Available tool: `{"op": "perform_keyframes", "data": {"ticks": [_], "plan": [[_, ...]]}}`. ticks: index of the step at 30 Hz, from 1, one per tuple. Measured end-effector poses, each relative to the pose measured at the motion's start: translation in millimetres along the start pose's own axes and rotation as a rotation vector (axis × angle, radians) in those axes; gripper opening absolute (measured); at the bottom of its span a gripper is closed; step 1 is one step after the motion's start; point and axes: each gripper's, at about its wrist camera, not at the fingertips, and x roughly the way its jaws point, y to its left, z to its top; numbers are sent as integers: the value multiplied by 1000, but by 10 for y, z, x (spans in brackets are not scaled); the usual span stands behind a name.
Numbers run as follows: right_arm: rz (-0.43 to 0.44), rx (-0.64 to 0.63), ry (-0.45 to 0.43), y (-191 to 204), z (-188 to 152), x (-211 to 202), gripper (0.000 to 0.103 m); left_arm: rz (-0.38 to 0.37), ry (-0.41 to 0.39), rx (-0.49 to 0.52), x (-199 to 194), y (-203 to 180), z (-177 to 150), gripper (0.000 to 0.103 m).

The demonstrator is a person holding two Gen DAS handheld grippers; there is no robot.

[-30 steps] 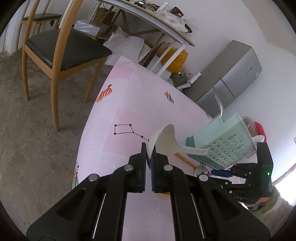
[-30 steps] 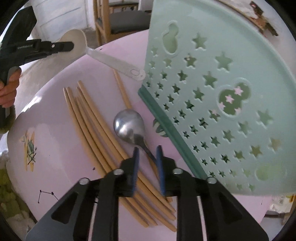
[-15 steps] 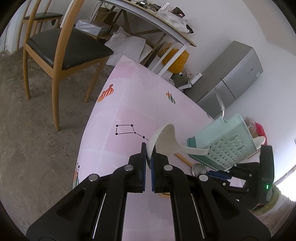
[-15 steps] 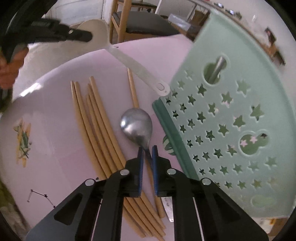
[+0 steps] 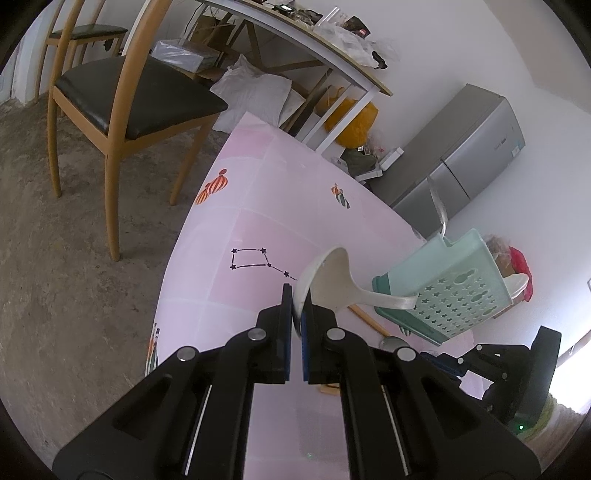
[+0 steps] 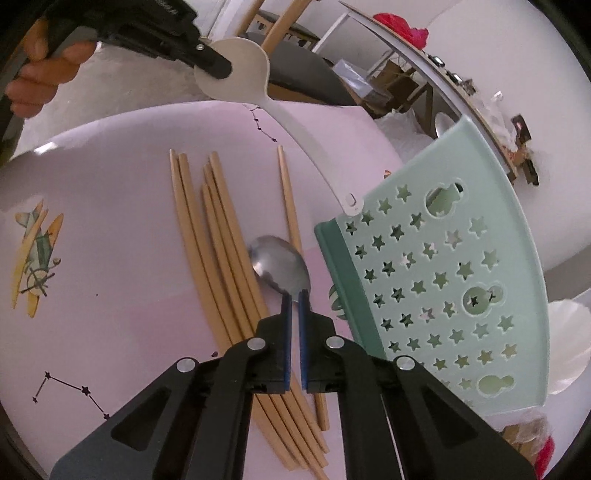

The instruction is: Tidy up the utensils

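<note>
My left gripper (image 5: 296, 295) is shut on the bowl of a white plastic spoon (image 5: 332, 280), held in the air; its handle end touches the mint green star-holed basket (image 5: 454, 288). The spoon also shows in the right wrist view (image 6: 240, 81), with the left gripper (image 6: 207, 62) on it. My right gripper (image 6: 294, 295) is shut on the neck of a metal spoon (image 6: 279, 260), lifted above several wooden chopsticks (image 6: 218, 229) beside the basket (image 6: 443, 288). The right gripper (image 5: 443, 360) also shows in the left wrist view, with the metal spoon's bowl (image 5: 393, 342) beside it.
The pink patterned table (image 5: 258, 206) holds everything. A metal handle (image 5: 437, 203) sticks up from the basket. A wooden chair (image 5: 122, 96), a cluttered desk (image 5: 306, 33) and a grey fridge (image 5: 465, 155) stand beyond. A white bowl (image 6: 567, 343) sits behind the basket.
My right gripper closed on the metal spoon's neck and lifted it up and away from the table. The left gripper kept holding the white spoon almost still.
</note>
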Motion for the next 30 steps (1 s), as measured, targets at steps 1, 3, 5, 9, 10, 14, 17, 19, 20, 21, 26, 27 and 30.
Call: {"op": "perform_keyframes", "data": {"ticks": [1,3,5,9,10,14,17,19,20,21,26,27,30], "plan": [[2,3,5,-33,-4,1,4,0,0,-1,-1,4,0,3],[-8,-6,11,-193,-71,-31,6,-1,1,0,-2,3,-1,3],[-2,-26,35,-276,-24,53,10,0,3,0,-5,4,-3,3],[22,-91,61,-270,18,100,25,1,3,-3,-16,9,-9,3],[14,-123,65,-247,31,118,26,0,4,-4,-12,8,-8,3],[-26,-185,44,-133,77,119,26,0,0,-11,-23,20,-7,3],[-61,-198,21,-65,105,128,26,1,0,-12,-24,29,-7,3],[-79,-198,9,-20,105,116,24,0,2,-14,-14,41,-6,3],[-86,-202,6,8,80,110,20,0,3,-15,-11,38,-7,3],[-86,-204,6,30,76,107,18,-1,4,-16,-12,41,-9,3],[-158,-248,-23,95,44,51,10,-1,1,-17,-3,55,-3,3],[-177,-262,-22,104,34,50,10,-1,1,-20,0,63,-6,3],[-196,-256,-19,75,8,33,10,-4,-2,-27,3,81,-12,3]]}}
